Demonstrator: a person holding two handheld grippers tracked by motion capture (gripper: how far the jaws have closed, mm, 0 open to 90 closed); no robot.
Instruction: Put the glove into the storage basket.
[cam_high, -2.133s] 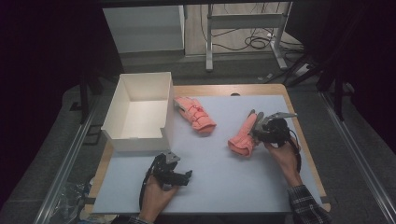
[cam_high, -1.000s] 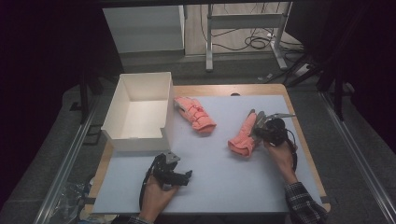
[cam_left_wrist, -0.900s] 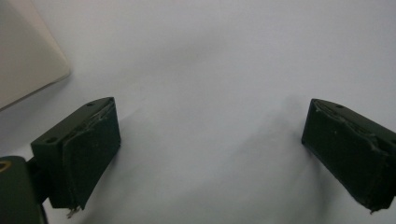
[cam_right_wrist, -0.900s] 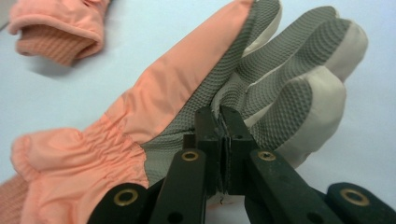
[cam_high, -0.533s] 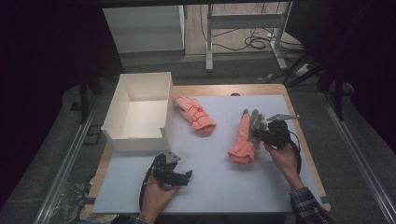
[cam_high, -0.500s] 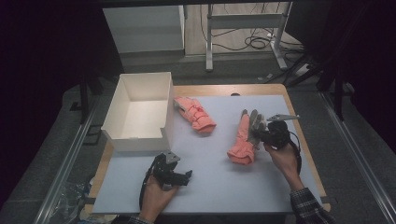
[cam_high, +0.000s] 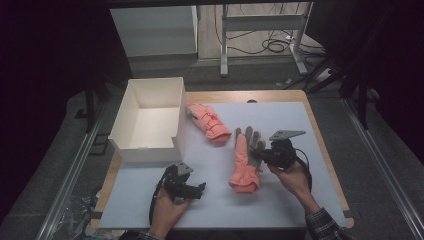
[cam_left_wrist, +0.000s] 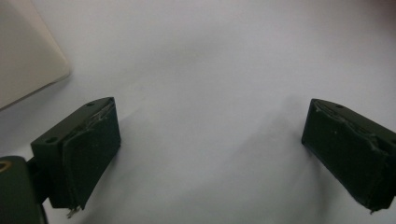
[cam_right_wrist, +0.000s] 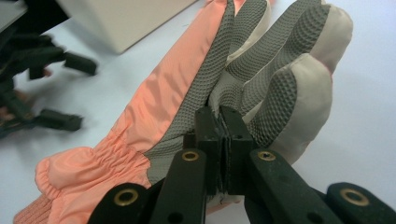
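- Overhead light fell evenly on the pale counter (cam_high: 300, 125), while the surroundings stayed near black.
- Soft shadows spread under the left claw (cam_left_wrist: 210, 154), whose view was slightly hazy.
- The glove (cam_right_wrist: 243, 60) showed sharp texture in the right gripper view; the other claw (cam_right_wrist: 42, 70) behind was blurred.

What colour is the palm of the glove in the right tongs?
Grey, with a dotted grip texture, clearest in the right gripper view: glove.

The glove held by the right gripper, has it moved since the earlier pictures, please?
Yes. The held glove has swung round, its cuff now nearer the person and farther from the white box.
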